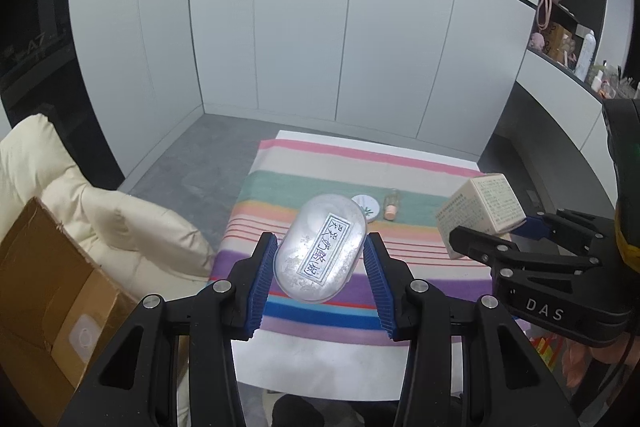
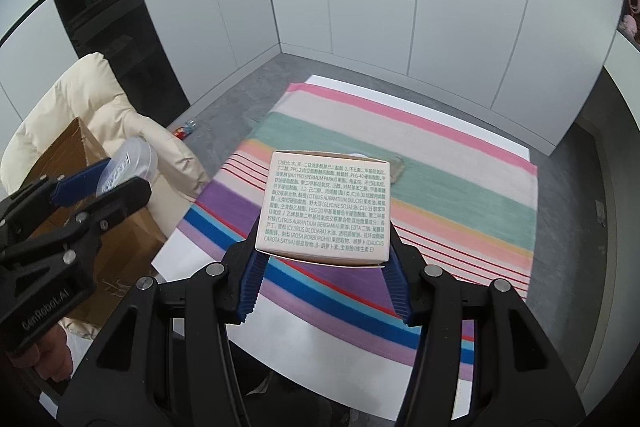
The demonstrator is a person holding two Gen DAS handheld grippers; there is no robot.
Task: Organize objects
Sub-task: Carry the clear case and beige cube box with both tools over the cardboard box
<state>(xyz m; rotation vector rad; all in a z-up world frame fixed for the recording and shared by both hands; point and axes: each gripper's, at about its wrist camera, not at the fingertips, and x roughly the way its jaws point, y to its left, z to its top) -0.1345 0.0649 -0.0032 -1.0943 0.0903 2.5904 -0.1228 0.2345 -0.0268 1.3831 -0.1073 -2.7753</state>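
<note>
We hold both items lifted above the striped cloth [image 1: 360, 187] — the left claw [image 1: 320, 259] clamped on the clear oval case [image 1: 320, 251], the right claw [image 2: 324, 263] clamped on the printed carton [image 2: 324, 207]. Carrying them leftward to the cardboard box [image 1: 44, 287] beside the cloth, we should keep grips firm and level — releasing only once low inside.

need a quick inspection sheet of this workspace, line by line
surface: striped cloth over a white table
job's things: clear oval case and printed carton held above the cloth; round tin and small bottle lying on the green stripe
clutter: nothing seen on the cloth
grippers: left gripper shut on the case; right gripper shut on the carton
cables: nothing seen
surroundings: cardboard box, cream cushion, white wall panels, cluttered shelf
</note>
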